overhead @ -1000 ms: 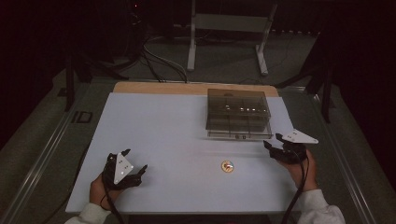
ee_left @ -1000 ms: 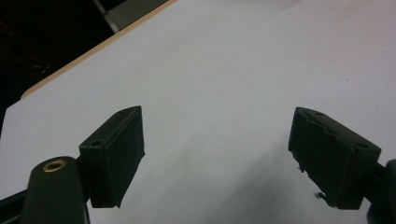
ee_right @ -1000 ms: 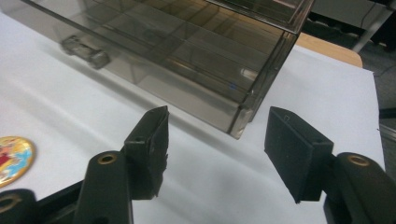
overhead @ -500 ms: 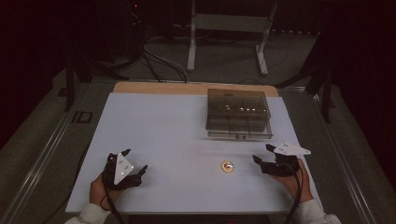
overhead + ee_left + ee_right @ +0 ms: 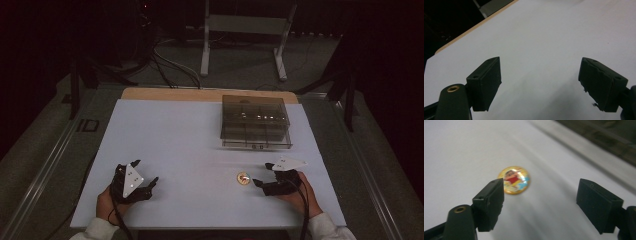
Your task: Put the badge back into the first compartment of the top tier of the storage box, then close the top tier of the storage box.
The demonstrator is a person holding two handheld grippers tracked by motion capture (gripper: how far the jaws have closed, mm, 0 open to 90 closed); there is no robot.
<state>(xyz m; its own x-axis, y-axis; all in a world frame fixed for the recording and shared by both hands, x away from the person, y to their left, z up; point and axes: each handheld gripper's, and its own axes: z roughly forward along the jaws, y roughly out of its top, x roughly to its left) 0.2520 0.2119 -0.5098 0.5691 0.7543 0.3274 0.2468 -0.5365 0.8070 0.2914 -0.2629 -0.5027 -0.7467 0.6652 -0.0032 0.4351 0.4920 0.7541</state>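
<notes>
Right gripper point(image 5: 262, 175): black jaws wide apart, just been opening, nothing between them; just beside the badge point(image 5: 243, 178). Left gripper point(image 5: 145, 172): jaws apart, empty, well apart from badge. Badge: small glossy domed disc, apparently a cartoon print, flat on smooth white bench point(image 5: 175, 135). Risk: pads may skid off the low slick dome. Beyond badge: smoky translucent compartment box point(image 5: 255, 122).

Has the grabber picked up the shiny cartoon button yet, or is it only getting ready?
Only getting ready. Done: the right gripper has come close to the button, and its jaws have just been opening, nothing between them. In hand: lining up; the button lies flat just past one jaw. Left: closing on it and lifting. The left gripper waits open. The box looks shut.
</notes>
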